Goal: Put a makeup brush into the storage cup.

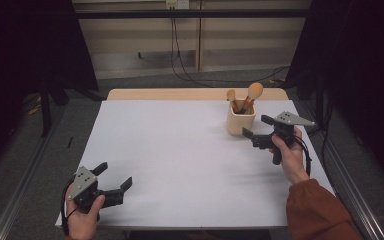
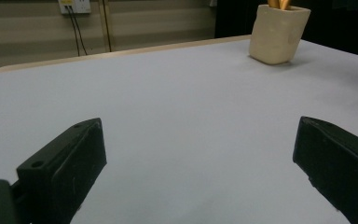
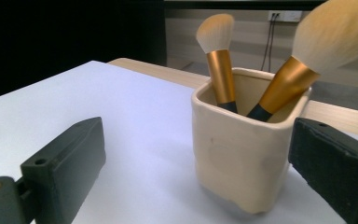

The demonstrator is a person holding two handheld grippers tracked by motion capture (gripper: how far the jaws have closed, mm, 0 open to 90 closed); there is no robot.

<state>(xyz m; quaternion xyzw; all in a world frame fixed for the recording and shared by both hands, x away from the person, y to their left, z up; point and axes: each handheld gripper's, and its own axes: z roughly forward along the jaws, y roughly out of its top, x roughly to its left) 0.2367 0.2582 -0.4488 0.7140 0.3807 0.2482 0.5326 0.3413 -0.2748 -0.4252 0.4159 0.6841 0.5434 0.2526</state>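
Note:
A cream square cup (image 1: 240, 122) stands at the back right of the white table top (image 1: 180, 150). Two makeup brushes lean in it, bristles up: a small one (image 1: 231, 95) and a large one (image 1: 254, 90). My right gripper (image 1: 256, 126) hovers just right of the cup, open and empty. In the right gripper view the cup (image 3: 237, 158) stands close ahead of the jaws, toward the right one, apart from both, with the small brush (image 3: 216, 32) and the large brush (image 3: 333, 32) above. My left gripper (image 1: 115, 174) rests open and empty at the front left; its view has the cup (image 2: 278, 35) far off.
A strip of bare wood (image 1: 190, 94) runs along the table's far edge. Cables (image 1: 180, 65) trail over the floor behind it, below a wall socket (image 1: 176, 4). Metal rails (image 1: 25, 190) line the floor on both sides. Dark curtains flank the space.

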